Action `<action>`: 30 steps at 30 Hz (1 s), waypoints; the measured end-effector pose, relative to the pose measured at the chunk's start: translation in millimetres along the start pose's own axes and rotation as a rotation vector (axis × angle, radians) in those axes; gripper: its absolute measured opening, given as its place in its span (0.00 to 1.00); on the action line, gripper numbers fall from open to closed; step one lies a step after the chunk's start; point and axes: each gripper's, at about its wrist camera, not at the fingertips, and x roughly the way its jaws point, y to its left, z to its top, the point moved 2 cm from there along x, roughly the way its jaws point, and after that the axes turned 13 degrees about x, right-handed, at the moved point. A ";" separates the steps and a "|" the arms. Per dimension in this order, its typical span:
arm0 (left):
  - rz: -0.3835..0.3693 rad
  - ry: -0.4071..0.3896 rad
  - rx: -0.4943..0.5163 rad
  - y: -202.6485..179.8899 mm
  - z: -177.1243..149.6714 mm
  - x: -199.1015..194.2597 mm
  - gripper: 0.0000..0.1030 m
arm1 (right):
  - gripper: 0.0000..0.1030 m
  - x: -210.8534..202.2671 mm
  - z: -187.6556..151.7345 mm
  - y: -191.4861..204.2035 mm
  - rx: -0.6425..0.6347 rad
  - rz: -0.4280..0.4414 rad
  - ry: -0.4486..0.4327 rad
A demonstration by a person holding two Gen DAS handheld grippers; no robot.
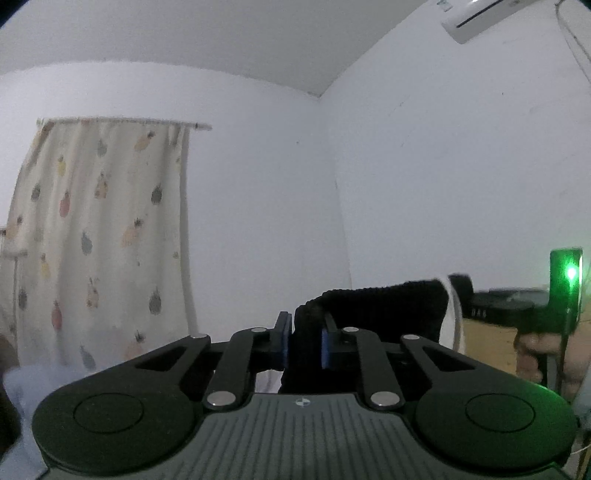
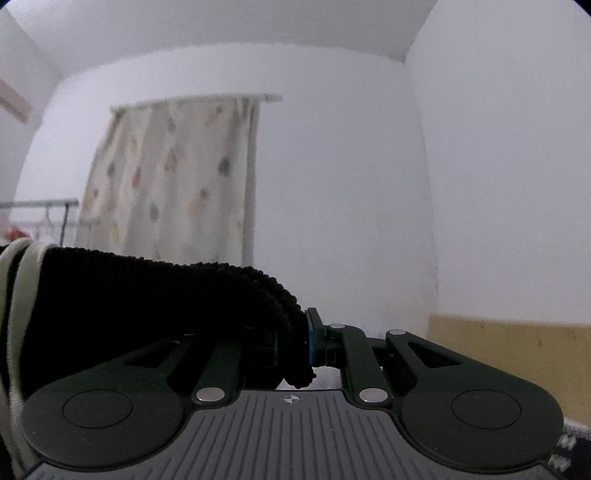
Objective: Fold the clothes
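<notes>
Left wrist view: left gripper [image 1: 304, 345] pinching a bunched edge of black knit garment [image 1: 391, 308] between blue pads [image 1: 283, 347], held up in the air. Fabric stretching from the jaws off to the right, pale lining or trim [image 1: 452, 314] visible at its far end. Beyond that, right gripper [image 1: 506, 306] seen from the side, green LED lit on its upright housing [image 1: 567, 280], hand [image 1: 532, 350] wrapped around the grip; jaw state not readable from here. Background: patterned curtain [image 1: 99, 236] at left, white walls, AC unit [image 1: 476, 16] at top right, yellow wall band [image 1: 487, 343] low on the right. Right wrist view: right gripper [image 2: 291, 347] clamped on the other bunched end of same black knit garment [image 2: 147, 295], ribbed edge rolled over the left finger, blue pad [image 2: 311, 345] showing on the right one. Fabric running left toward frame edge, pale trim [image 2: 16, 280] at far left. Curtain [image 2: 170, 177] behind, clothes rail [image 2: 40, 203] at far left, yellow wall band [image 2: 509, 354] at right. Slight motion blur in background.
</notes>
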 end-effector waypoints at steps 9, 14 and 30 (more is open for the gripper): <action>0.045 -0.119 0.031 24.8 89.5 -18.5 0.17 | 0.15 -34.4 135.1 27.7 -0.119 0.092 -0.183; 0.076 -0.164 0.060 33.8 148.7 -22.5 0.17 | 0.15 -56.3 212.0 46.2 -0.216 0.113 -0.281; 0.056 -0.291 -0.008 42.3 237.6 -37.1 0.17 | 0.15 -61.8 381.9 60.6 -0.365 -0.030 -0.436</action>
